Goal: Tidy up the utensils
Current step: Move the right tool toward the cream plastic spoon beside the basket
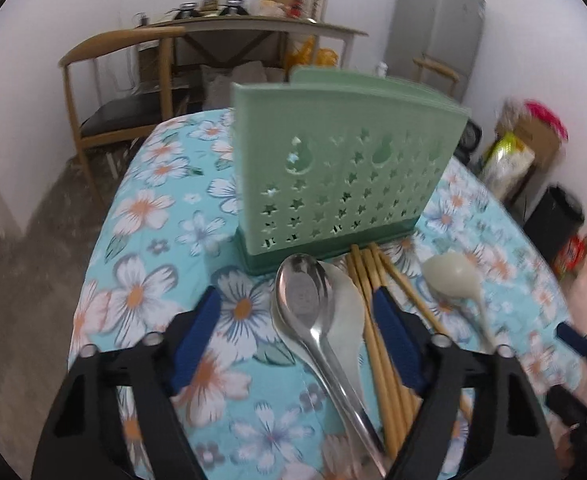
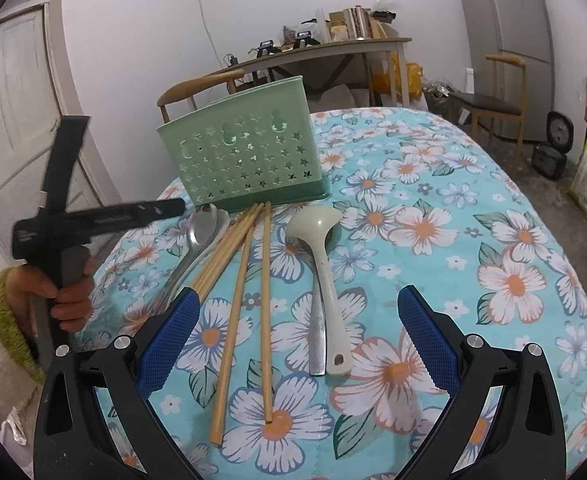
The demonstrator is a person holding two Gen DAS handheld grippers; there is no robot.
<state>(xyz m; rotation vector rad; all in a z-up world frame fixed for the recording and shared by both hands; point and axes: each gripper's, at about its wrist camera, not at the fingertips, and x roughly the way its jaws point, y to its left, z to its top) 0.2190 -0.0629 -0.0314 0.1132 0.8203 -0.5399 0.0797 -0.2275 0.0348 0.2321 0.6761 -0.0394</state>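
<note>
Straddling the steel spoon (image 1: pixel 313 312) (stacked on a pale one), left tongs (image 1: pixel 293 320) released; right tongs (image 2: pixel 297 328) released over the chopsticks (image 2: pixel 245 280) and ladle (image 2: pixel 321 248). Green caddy (image 1: pixel 341 176) beyond, on the tabletop (image 2: pixel 493 240). Risk: pinching both nested spoons, one slipping.
</note>
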